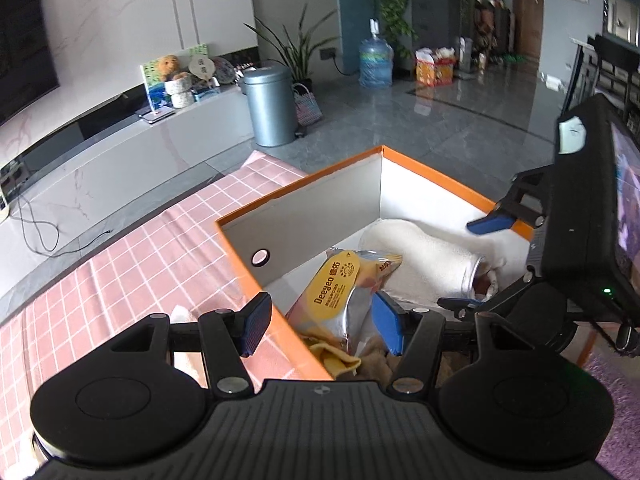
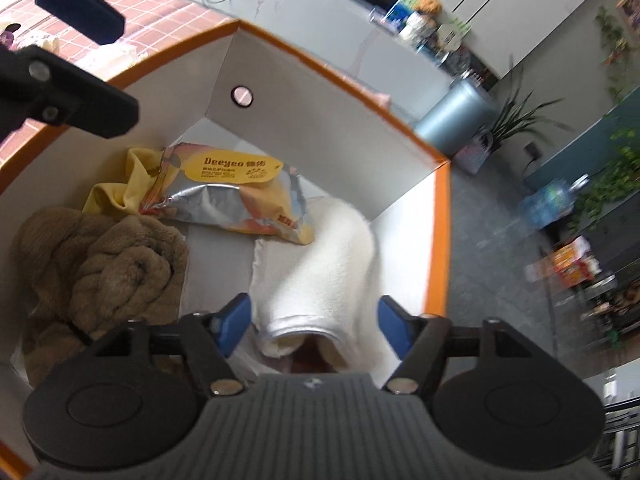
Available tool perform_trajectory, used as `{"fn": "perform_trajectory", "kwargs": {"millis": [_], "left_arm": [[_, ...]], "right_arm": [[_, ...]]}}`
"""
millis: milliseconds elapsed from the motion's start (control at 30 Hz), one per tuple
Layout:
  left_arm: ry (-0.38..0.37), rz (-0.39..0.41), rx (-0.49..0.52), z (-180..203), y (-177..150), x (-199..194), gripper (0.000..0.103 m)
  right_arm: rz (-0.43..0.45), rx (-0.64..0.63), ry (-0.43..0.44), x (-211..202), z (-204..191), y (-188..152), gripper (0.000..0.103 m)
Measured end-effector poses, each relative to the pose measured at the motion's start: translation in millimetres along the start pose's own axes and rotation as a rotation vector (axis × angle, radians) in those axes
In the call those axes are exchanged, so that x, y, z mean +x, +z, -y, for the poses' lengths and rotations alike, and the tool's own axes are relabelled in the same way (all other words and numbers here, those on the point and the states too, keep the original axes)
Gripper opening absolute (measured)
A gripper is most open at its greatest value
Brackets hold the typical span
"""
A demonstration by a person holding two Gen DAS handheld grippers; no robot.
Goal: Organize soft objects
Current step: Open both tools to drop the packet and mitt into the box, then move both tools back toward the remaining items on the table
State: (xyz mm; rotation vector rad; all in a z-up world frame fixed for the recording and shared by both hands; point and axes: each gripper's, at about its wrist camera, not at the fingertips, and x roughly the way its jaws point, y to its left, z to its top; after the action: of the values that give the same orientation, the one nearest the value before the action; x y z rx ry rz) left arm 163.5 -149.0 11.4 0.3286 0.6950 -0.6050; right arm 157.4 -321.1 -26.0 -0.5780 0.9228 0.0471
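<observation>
An orange-rimmed white box (image 1: 300,184) (image 2: 340,76) stands on the table and holds soft things. A rolled white towel (image 2: 320,272) (image 1: 424,248) lies along its right side. A Deeyeo wipes packet (image 2: 232,188) (image 1: 340,288) rests partly on a yellow cloth (image 2: 116,192) (image 1: 336,360), next to a crumpled brown towel (image 2: 100,272). My right gripper (image 2: 316,320) (image 1: 476,262) is open, its pads on either side of the white towel's near end without squeezing it. My left gripper (image 1: 320,328) is open and holds nothing, straddling the box's near rim above the packet.
A pink checked tablecloth (image 1: 140,256) covers the table left of the box, with a small white object (image 1: 180,314) by my left finger. Beyond the table are a grey bin (image 1: 270,108), a water jug (image 1: 374,62) and a low TV bench (image 1: 120,148).
</observation>
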Motion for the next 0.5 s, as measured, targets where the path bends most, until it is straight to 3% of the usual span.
{"fn": "perform_trajectory", "kwargs": {"millis": [167, 367, 500], "left_arm": [[0.003, 0.061, -0.08, -4.1, -19.1, -26.1, 0.072], [0.029, 0.133, -0.158, -6.0, -42.7, -56.6, 0.074], [0.071, 0.199, -0.236, -9.4, -61.0, -77.2, 0.074]], "right_arm": [[0.091, 0.012, -0.077, -32.2, -7.2, -13.5, 0.086], [0.198, 0.121, -0.111, -68.0, -13.0, -21.0, 0.088], [0.313, 0.204, -0.083, -96.9, -25.0, -26.1, 0.088]]}}
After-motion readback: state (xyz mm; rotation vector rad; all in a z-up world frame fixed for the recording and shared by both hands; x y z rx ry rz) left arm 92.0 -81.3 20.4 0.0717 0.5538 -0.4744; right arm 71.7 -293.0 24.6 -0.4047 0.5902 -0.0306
